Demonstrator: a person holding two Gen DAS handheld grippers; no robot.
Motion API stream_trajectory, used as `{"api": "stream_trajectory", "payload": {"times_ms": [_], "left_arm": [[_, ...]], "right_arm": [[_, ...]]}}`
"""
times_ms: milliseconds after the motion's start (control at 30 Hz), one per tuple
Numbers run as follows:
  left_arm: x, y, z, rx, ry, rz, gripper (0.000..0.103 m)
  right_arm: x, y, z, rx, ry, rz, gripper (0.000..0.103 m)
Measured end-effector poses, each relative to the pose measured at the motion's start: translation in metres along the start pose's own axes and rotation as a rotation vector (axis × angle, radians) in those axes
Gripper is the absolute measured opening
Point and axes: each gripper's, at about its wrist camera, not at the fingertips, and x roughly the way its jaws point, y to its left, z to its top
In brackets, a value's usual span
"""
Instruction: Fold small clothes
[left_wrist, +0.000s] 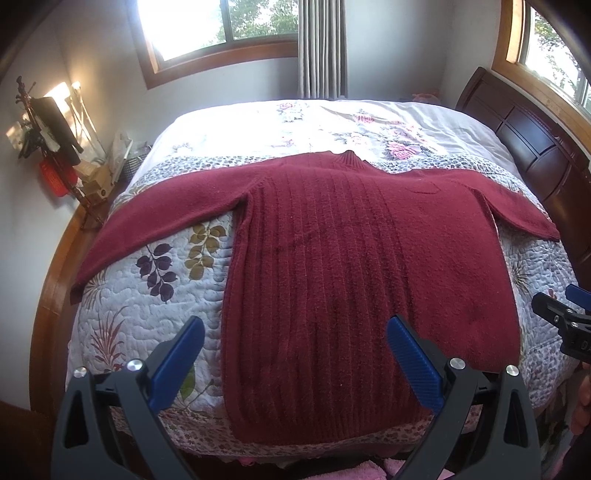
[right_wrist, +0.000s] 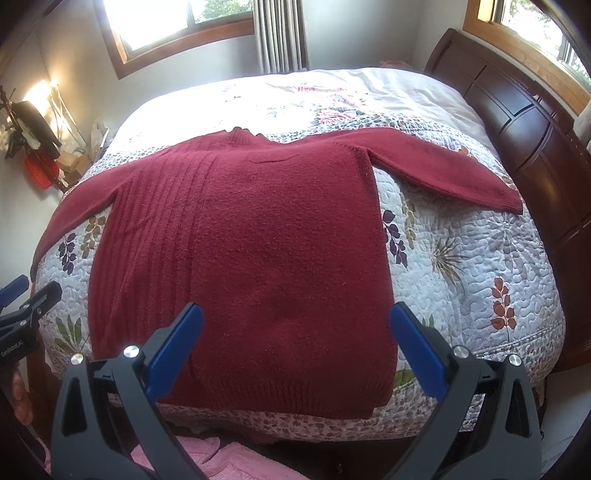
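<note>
On the bed (left_wrist: 122, 314), atop a floral quilt (right_wrist: 461, 258): one dark red sweater (left_wrist: 332, 258), laid flat, collar toward the far window, both sleeves spread sideways. Left gripper (left_wrist: 295, 365): jaws wide apart, holding nothing, above the sweater's hem. Right gripper (right_wrist: 295, 354): jaws likewise wide apart, empty, above the hem's other side. Dark wooden headboard (right_wrist: 517, 110) at right.

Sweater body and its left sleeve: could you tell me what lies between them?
Only bare quilt shows between the sweater body and left sleeve, in the left wrist view.
</note>
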Motion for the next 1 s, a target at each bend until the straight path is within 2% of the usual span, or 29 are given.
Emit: {"api": "stream_trajectory", "payload": {"times_ms": [1000], "left_arm": [[0.0086, 0.0058, -0.0031, -0.023, 0.017, 0.011, 0.099]], "right_arm": [[0.0050, 0.0046, -0.0003, -0.009, 0.008, 0.007, 0.100]]}}
